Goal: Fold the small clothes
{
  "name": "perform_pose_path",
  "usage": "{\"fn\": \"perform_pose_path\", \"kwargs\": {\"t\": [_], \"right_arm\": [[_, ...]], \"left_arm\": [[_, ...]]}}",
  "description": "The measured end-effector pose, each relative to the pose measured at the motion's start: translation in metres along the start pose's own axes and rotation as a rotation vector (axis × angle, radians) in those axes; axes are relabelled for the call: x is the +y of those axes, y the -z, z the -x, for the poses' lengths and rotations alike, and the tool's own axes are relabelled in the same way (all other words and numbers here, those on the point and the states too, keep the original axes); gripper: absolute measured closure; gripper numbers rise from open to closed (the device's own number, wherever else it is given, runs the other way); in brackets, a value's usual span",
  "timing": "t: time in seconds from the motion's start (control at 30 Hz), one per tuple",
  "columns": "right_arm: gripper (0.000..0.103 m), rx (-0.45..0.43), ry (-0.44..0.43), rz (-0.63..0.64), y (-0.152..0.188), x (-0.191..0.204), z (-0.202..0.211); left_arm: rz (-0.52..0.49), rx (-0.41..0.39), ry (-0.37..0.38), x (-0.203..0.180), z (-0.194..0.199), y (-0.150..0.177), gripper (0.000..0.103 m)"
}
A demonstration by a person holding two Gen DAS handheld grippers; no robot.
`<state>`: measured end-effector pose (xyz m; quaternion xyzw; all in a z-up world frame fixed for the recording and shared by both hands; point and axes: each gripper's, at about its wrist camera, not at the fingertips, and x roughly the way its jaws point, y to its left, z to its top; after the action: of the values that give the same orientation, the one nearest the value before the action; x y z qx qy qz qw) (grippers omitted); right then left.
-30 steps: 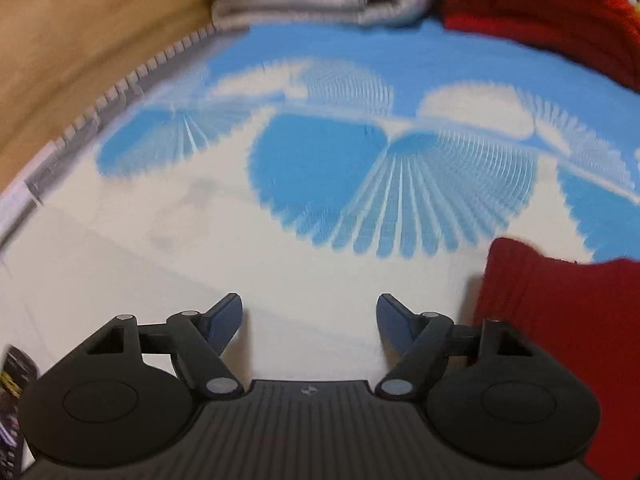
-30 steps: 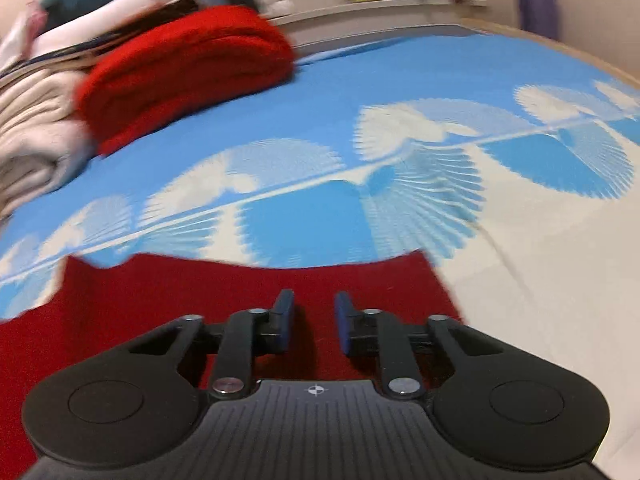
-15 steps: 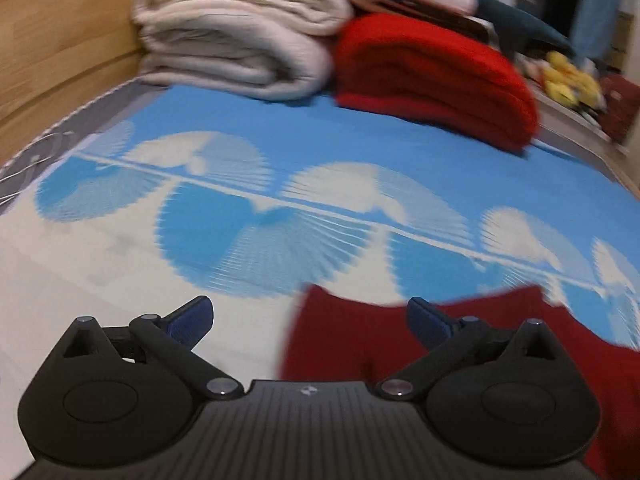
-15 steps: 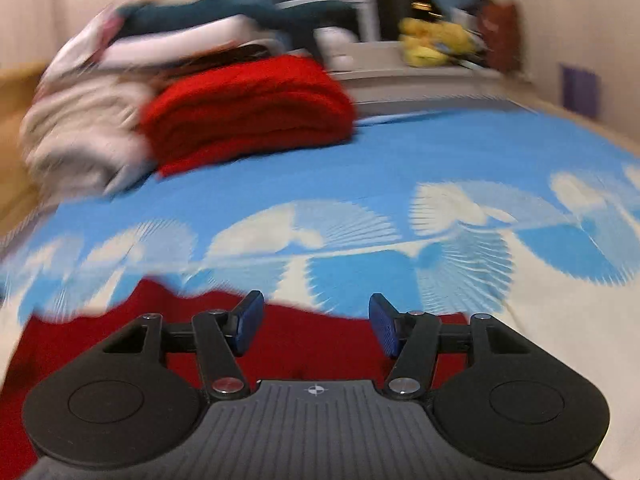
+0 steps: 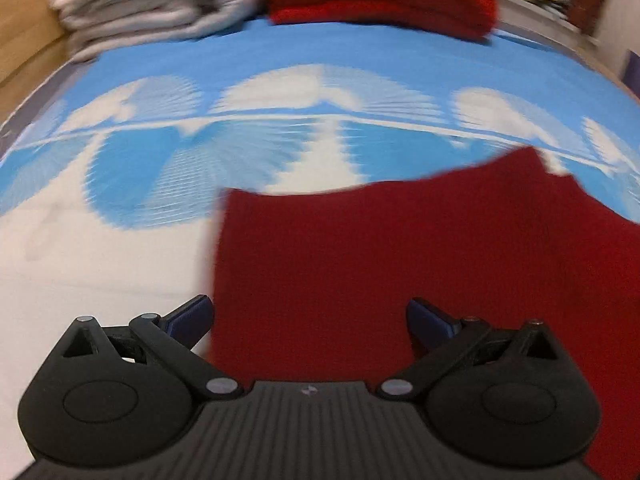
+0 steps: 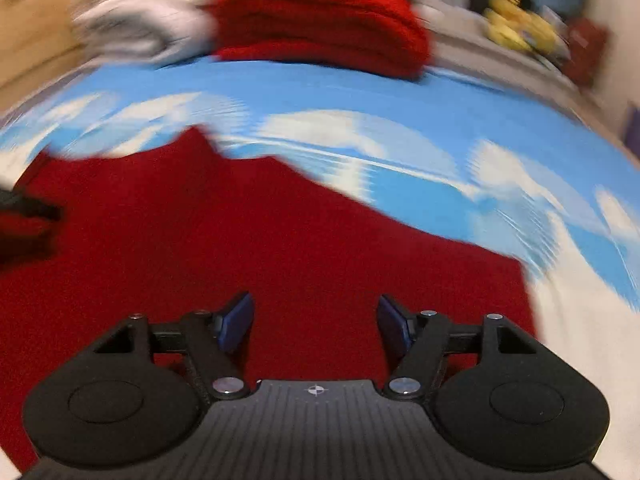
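Hovering over dark red knit garment (image 5: 400, 260) lying flat on blue-white patterned bedspread (image 5: 200, 80). Left gripper (image 5: 310, 320) jaws spread wide, empty; right gripper (image 6: 316, 320) jaws just been opening, nothing between. Risk: grabbing single layer or bedspread beneath, dragging cloth, skewing fold; uneven far edge may misalign.

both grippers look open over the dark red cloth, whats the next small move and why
Probably lower the left hand-held gripper onto the left edge of the dark red cloth and pinch it. Both it and the right hand-held gripper have just been opening, with nothing pinched, and the cloth lies flat on the blue and white sheet.
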<state>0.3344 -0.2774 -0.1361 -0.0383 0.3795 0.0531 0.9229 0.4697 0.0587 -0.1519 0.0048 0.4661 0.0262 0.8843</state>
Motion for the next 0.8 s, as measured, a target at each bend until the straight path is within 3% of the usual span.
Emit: {"fn": "perform_pose_path", "kwargs": {"t": [0.03, 0.1, 0.2, 0.33, 0.4, 0.5, 0.6, 0.7, 0.8], "right_arm": [[0.054, -0.006, 0.015, -0.033, 0.001, -0.016, 0.001], [0.056, -0.031, 0.084, -0.096, 0.003, -0.043, 0.007], [0.03, -0.027, 0.185, -0.257, 0.013, -0.083, 0.008], [0.018, 0.011, 0.107, -0.411, 0.032, -0.112, -0.003], [0.019, 0.001, 0.108, -0.431, 0.029, -0.116, 0.005], [0.02, -0.128, 0.175, -0.503, 0.022, -0.117, 0.054], [0.013, -0.265, 0.123, -0.566, 0.026, -0.111, 0.112], [0.01, -0.306, 0.043, -0.634, 0.057, -0.093, 0.154], [0.01, -0.253, -0.023, -0.673, 0.105, -0.065, 0.175]], "left_arm": [[0.045, 0.013, 0.009, 0.016, -0.002, -0.002, 0.0], [0.131, 0.03, 0.007, 0.041, -0.003, -0.007, 0.0], [0.157, 0.044, 0.008, 0.056, -0.01, -0.007, 0.0], [0.153, 0.05, -0.004, 0.056, -0.014, -0.003, 0.0], [0.177, 0.062, -0.025, 0.059, -0.004, -0.005, 0.0], [0.226, 0.016, -0.048, 0.066, 0.041, -0.004, 0.0], [0.187, -0.072, -0.044, 0.066, 0.093, 0.007, 0.0], [0.16, -0.134, -0.028, 0.063, 0.137, 0.042, 0.0], [0.106, -0.123, 0.067, 0.057, 0.158, 0.096, 0.0]]}}
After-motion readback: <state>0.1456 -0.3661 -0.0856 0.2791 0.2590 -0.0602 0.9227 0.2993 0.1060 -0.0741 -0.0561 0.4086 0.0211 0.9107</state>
